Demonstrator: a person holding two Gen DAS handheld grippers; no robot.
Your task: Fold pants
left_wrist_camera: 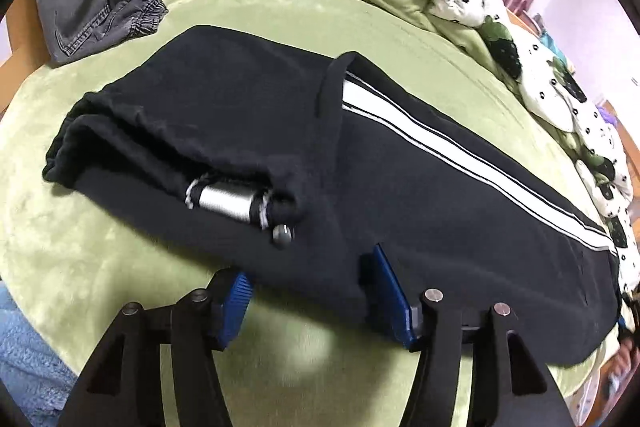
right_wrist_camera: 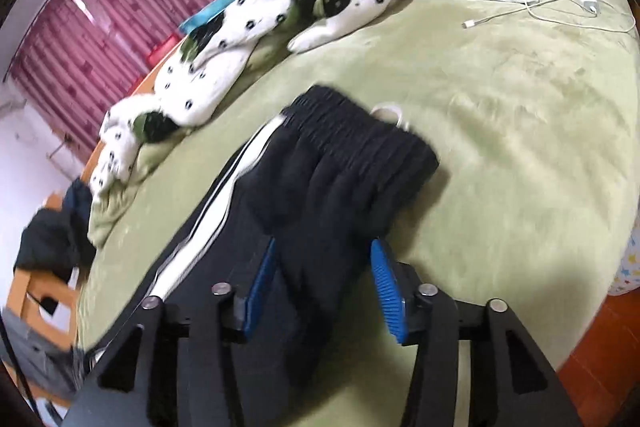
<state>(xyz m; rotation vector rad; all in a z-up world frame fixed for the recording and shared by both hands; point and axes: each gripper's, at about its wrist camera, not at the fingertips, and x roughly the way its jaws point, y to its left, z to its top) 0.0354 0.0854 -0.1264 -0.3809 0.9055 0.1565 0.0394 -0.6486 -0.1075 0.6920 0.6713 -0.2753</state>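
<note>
The left gripper (left_wrist_camera: 316, 291) has its blue fingers (left_wrist_camera: 390, 291) spread apart. They grip nothing. The near edge of the black pants (left_wrist_camera: 400, 195) lies just past them, and one finger lies against that edge. The right gripper (right_wrist_camera: 322, 283) is spread too. A fold of the pants (right_wrist_camera: 352, 187) runs between its fingers (right_wrist_camera: 386, 287), but they do not look to be squeezing it, so the cloth looks let go.

The pants lie long across the middle of the green bed (left_wrist_camera: 280, 23), folded so one leg is on the other. A white stripe (left_wrist_camera: 440, 143) runs down the side. The stretchy waist (right_wrist_camera: 360, 131) is at the right gripper's end. The leg ends (left_wrist_camera: 168, 151) are at the left gripper's end, bunched up, with a grey band (left_wrist_camera: 228, 203) showing.

I think the first fold is done and both grippers have just dropped the cloth. Next, I guess, one end has to be picked up and laid over the other end. The leg ends may need smoothing first, since they look lumpy. A spotted blanket (right_wrist_camera: 260, 23) is heaped along the bed's far edge, well away.
</note>
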